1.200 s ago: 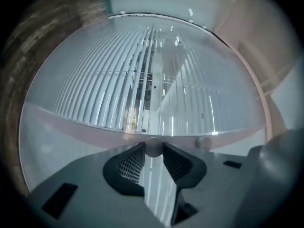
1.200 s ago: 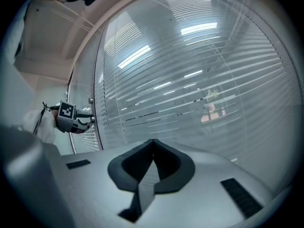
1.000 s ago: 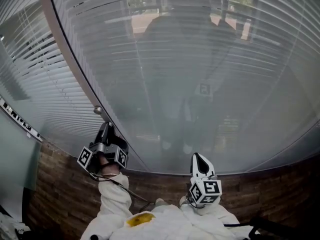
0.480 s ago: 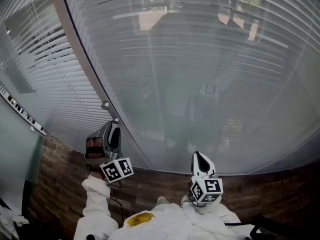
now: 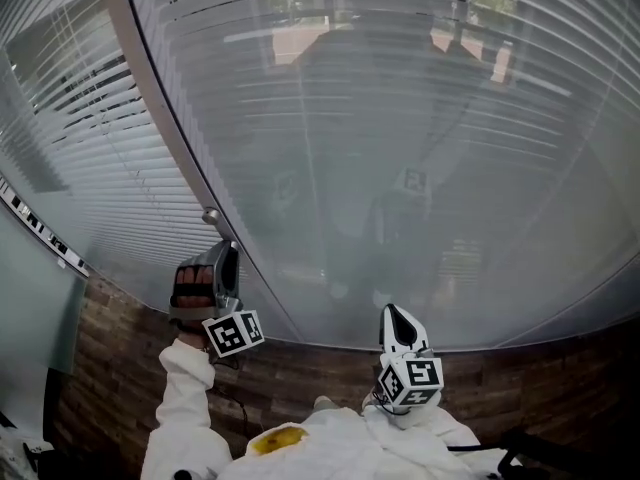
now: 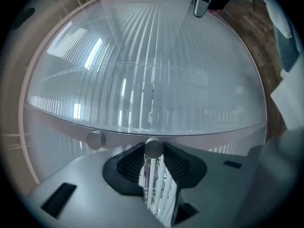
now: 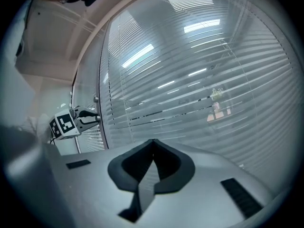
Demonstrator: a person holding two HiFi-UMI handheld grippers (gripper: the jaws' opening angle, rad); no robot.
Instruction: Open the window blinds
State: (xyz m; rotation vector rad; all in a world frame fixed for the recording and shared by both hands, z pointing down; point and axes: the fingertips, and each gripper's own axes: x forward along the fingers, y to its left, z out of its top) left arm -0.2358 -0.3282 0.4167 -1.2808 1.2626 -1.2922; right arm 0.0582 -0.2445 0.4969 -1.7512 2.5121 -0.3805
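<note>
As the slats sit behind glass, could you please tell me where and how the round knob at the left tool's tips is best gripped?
Grip the knob by its curved side, coming straight at its flat face: it juts from the frame as a short cylinder. The left tool has just closed its jaws on it that way.

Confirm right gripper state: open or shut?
Shut. In the right gripper view, the right gripper has its fingers meeting at the tips, with nothing between them.

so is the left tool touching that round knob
Touching. The left gripper view shows the knob pinched in the left tool, whose jaws have just been closing.
</note>
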